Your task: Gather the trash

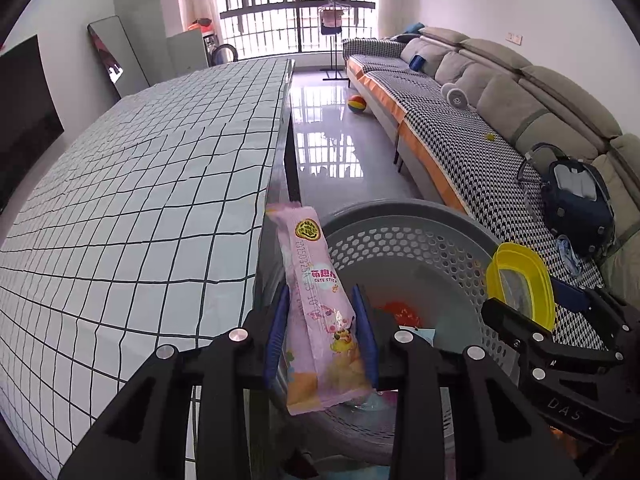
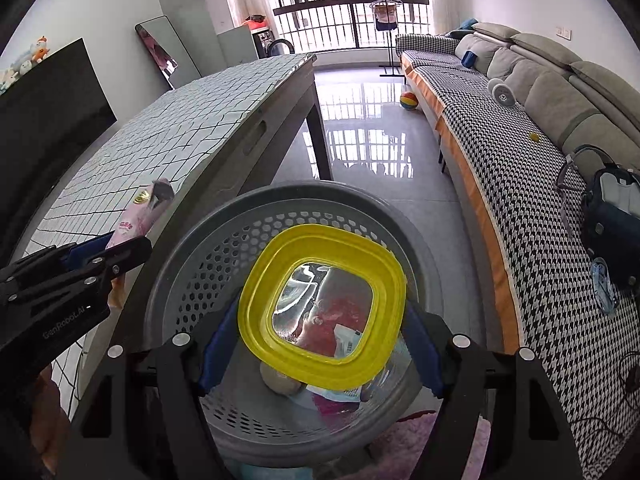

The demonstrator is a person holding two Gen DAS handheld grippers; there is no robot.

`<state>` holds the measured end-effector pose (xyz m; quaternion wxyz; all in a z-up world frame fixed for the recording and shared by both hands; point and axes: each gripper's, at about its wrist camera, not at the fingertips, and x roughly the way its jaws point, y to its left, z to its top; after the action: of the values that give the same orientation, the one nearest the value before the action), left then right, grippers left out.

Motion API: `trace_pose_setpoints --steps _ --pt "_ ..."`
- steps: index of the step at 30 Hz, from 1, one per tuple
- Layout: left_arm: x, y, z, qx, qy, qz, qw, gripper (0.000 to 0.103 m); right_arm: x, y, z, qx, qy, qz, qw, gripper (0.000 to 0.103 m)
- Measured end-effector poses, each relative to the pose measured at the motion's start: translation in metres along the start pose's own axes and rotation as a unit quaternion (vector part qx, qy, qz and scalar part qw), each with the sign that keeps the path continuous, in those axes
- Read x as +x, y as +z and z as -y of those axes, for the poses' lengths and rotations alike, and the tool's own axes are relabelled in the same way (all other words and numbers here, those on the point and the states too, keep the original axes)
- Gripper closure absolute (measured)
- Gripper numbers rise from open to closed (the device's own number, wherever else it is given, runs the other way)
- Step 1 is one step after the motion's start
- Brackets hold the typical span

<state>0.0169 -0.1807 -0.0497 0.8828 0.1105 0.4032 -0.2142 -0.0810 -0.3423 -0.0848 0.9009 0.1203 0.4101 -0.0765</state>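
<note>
Pink film wrapper (image 1: 316,312), light, limp: left claw (image 1: 324,332) pinching mid-length. Right claw (image 2: 320,344) clamping stiff yellow lid (image 2: 320,304) edgewise, both hanging over bin (image 2: 192,264).

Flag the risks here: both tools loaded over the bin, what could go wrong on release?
1. The pink snack wrapper in the left tool sits near the grey basket's table-side rim; released there, it may drop outside.
2. The yellow lid in the right tool is wide and tilted; it could catch on the rim.
3. The tools are close together and might bump.
</note>
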Motion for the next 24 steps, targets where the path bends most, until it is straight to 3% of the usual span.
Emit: trace_pose_setpoints --steps 6,10,24 --pt "0.002 0.0 0.0 -0.004 0.006 0.001 1.0 0.063 0.003 0.001 0.003 0.003 0.003 0.0 1.0 0.031" --pt "0.0 0.001 -0.002 -0.01 0.009 0.004 0.9999 0.037 0.0 0.002 0.003 0.002 0.002 0.007 1.0 0.03" --pt "-0.003 -0.001 -0.01 -0.023 0.013 0.007 0.9996 0.032 -0.004 0.0 -0.001 0.004 -0.007 0.013 1.0 0.026"
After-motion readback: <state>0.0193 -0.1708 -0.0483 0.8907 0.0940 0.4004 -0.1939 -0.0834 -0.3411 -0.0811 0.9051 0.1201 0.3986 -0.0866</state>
